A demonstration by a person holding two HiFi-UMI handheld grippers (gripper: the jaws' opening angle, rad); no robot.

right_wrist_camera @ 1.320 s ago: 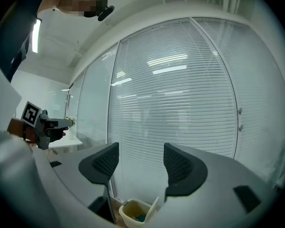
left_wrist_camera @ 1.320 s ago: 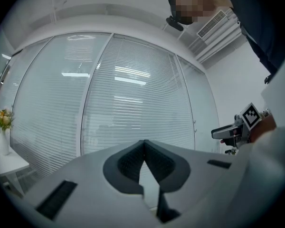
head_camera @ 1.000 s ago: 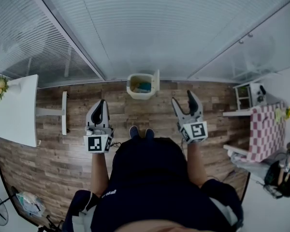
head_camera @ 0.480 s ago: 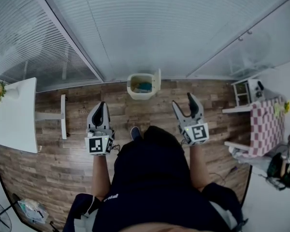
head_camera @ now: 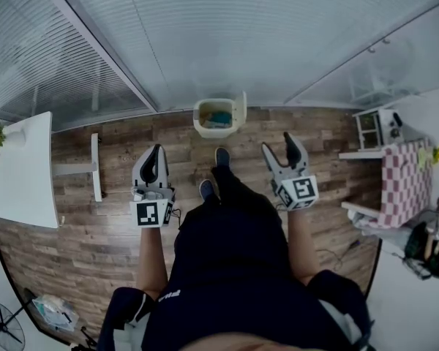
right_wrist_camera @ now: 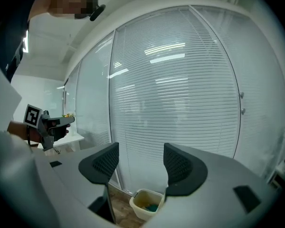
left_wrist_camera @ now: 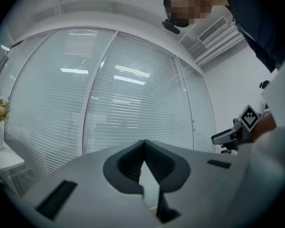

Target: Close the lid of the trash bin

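- Ahead, the trash bin (head_camera: 218, 118) stands on the wood floor (head_camera: 117, 218) against the blinds (head_camera: 227, 42), its lid (head_camera: 241, 108) raised upright
- Left gripper (head_camera: 154, 156): jaws together, holding nothing
- Right gripper (head_camera: 279, 147): jaws apart, empty, well short of the bin

What lies inside the trash bin (head_camera: 214, 132) at 12 o'clock is too small to tell; the picture's edge cuts off the worktop (head_camera: 22, 181) at 9 o'clock.

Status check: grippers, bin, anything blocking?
Left gripper shut, empty. Right gripper open, empty. Trash bin on floor ahead, lid upright, not yet closed. Only the person's shoe lies between.
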